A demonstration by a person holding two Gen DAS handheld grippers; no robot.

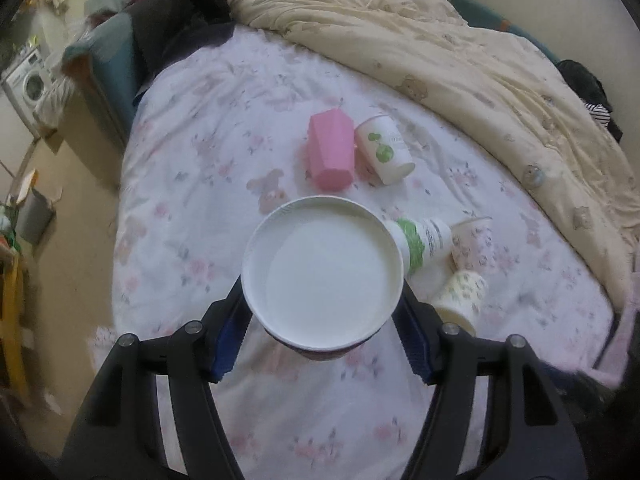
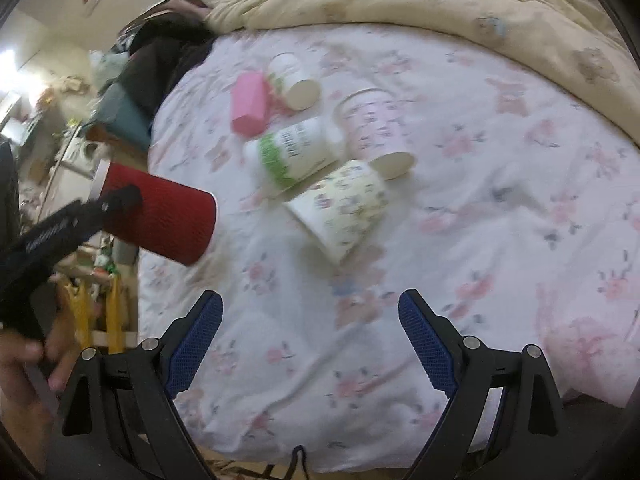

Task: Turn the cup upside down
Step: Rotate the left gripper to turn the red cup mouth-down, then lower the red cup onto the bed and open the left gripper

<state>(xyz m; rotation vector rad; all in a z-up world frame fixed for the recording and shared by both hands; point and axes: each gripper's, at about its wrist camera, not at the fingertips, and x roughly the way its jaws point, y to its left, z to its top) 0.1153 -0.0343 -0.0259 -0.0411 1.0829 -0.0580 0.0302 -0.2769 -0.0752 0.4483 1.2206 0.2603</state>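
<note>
Left claw (image 1: 322, 316) grips red cup (image 2: 158, 218) (green label (image 2: 276, 158) probably unreadable); right claw (image 2: 310, 338) gapes.

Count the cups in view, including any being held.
6: red textured cup held in the left tongs; pink faceted cup, green-dotted paper cup, green-banded cup, pink-floral cup and yellow-floral cup lying on the bedsheet.

The white bottom of the red cup (image 1: 322, 276) hides its wall and mouth in the left wrist view. It covers part of the green-banded cup (image 1: 424, 242) behind it. The washing machine (image 1: 28, 82) is blurred.
</note>
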